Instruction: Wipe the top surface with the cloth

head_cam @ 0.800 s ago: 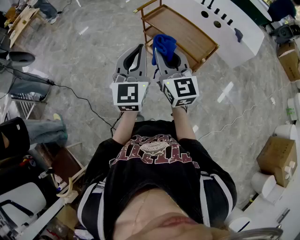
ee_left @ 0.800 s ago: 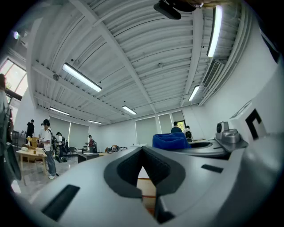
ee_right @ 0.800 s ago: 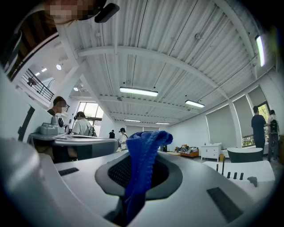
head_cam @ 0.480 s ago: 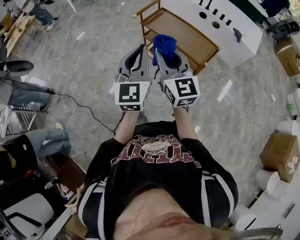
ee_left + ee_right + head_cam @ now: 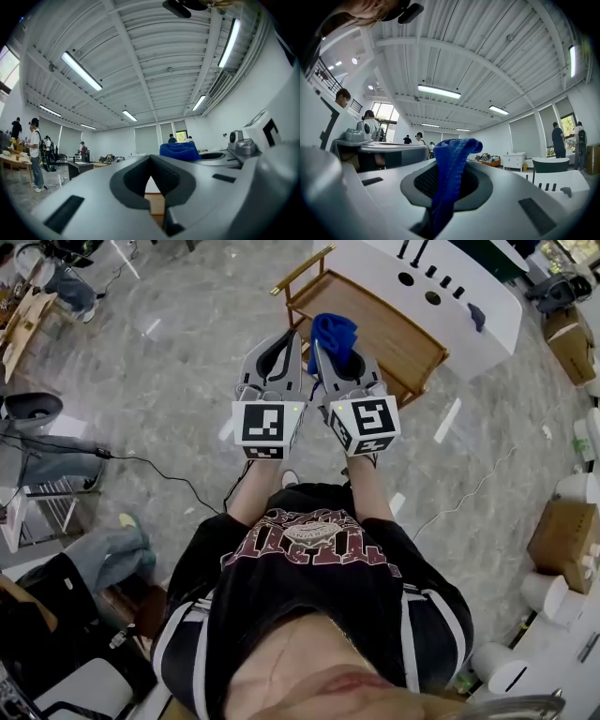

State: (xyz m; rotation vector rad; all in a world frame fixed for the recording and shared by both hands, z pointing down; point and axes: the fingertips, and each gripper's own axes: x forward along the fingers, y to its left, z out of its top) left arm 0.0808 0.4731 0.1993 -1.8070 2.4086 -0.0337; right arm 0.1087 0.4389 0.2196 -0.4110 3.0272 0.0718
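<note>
A blue cloth [image 5: 335,334] hangs bunched between the jaws of my right gripper [image 5: 325,345], which is shut on it. In the right gripper view the cloth [image 5: 451,173] rises from the jaws of the right gripper [image 5: 440,197] and folds over at the top. My left gripper [image 5: 284,341] is held close beside it, jaws together and nothing in them; in the left gripper view its tips [image 5: 150,158] meet and the cloth [image 5: 179,151] shows to the right. Both point up and forward, over a wooden trolley [image 5: 398,329] whose top is bare.
Behind the trolley lies a white panel [image 5: 450,292] with holes. A black cable [image 5: 178,474] crosses the marble floor at left, near a chair [image 5: 33,409]. Cardboard boxes [image 5: 562,540] stand at right. Several people stand far off in both gripper views.
Both grippers keep almost the same pose with the cloth still clamped. The head view has shifted slightly, so the floor and furniture at the left sit lower in the picture.
</note>
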